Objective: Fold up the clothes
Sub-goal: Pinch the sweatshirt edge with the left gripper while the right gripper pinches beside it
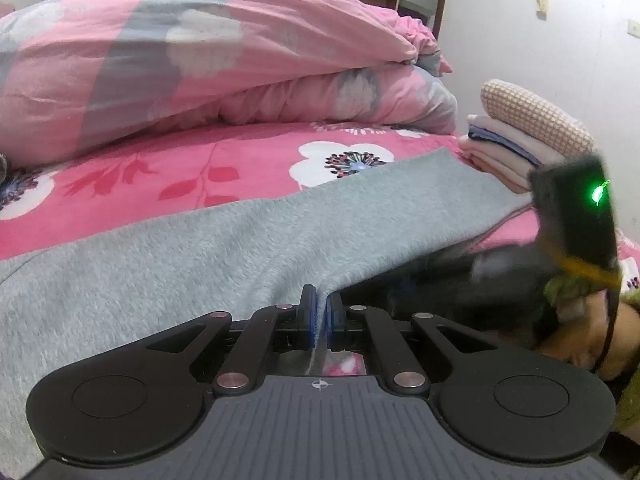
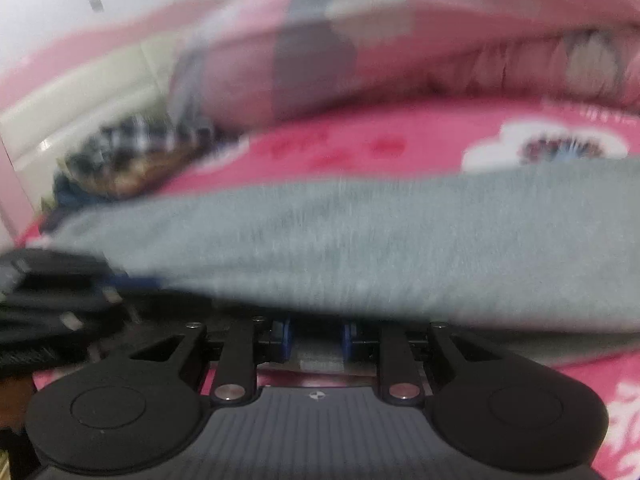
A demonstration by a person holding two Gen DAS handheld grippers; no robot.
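Work surface: a bed with a pink floral sheet (image 1: 240, 160); a folded pink quilt (image 1: 200, 60) occupies 12 o'clock. Left wrist view: the grey garment (image 1: 180, 248) lies across the sheet from 9 to 2 o'clock. The left gripper (image 1: 321, 314) is closed nearly fully, pinching the garment's near edge. A stack of folded clothes (image 1: 516, 140) sits at 2 o'clock. Right wrist view, blurred: the grey garment (image 2: 360, 240) spans the centre. The right gripper (image 2: 318, 338) stands partly open, grey fabric between its pads; contact cannot be determined.

home bedroom — floral bed sheet (image 1: 240, 168) | pink duvet (image 1: 200, 60)
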